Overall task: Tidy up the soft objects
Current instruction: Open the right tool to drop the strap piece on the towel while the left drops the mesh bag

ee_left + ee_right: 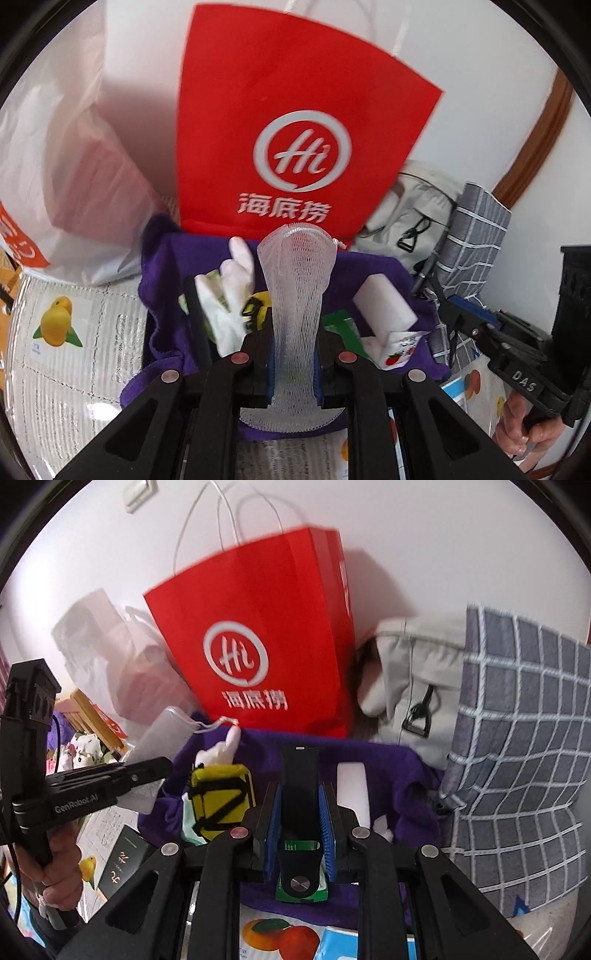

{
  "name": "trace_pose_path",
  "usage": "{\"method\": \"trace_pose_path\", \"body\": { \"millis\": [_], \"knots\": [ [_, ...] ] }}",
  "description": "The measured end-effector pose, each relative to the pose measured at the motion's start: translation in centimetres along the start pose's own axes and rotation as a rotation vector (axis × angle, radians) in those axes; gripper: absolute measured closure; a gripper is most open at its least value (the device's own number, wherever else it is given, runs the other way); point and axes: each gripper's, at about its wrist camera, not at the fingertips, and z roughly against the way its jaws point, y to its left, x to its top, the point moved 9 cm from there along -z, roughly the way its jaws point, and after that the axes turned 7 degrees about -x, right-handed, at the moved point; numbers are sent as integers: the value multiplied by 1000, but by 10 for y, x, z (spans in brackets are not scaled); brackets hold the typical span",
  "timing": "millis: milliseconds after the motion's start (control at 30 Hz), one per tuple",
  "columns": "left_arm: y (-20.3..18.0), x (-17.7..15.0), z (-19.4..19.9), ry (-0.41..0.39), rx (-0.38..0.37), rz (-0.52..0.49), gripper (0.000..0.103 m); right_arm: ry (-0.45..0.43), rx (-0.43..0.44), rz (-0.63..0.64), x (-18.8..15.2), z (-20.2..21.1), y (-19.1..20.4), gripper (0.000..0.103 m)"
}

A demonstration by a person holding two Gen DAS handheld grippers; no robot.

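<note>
**Both grippers loaded above the purple towel**

Left gripper: jaws narrow, blue pads clamped on a white mesh bag. The bag runs up between the fingers, widens beyond the fingertips and spreads out behind the jaws. Directly ahead of and below the fingertips lies a purple towel. On the towel, left of the jaws: a white glove. Just beyond the left finger: a yellow pouch, mostly hidden. Right of the jaws: a white foam block, a green packet and a small carton with fruit print. Beyond the towel stands a red paper bag.

Right gripper: jaws narrow, pads closed on a black strap, which extends past the fingertips and back to a round metal stud. Under the strap lies the green packet. Left of the jaws: yellow pouch. Right of the jaws: white foam block. Far right: a grey checked cloth and a beige bag.

A bare hand grips the left gripper's handle.
</note>
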Motion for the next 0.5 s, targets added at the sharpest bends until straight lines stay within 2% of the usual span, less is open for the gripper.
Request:
{"method": "trace_pose_path", "body": {
  "millis": [167, 267, 500],
  "knots": [
    [26, 1, 1, 11, 42, 41, 89, 54, -6, 1, -12, -29, 1, 82],
    [42, 1, 0, 20, 122, 49, 89, 93, -1, 8, -20, -47, 4, 82],
    [44, -3, -6, 47, 97, 60, 89, 133, -31, 26, -30, -66, 8, 82]
  ]
}}
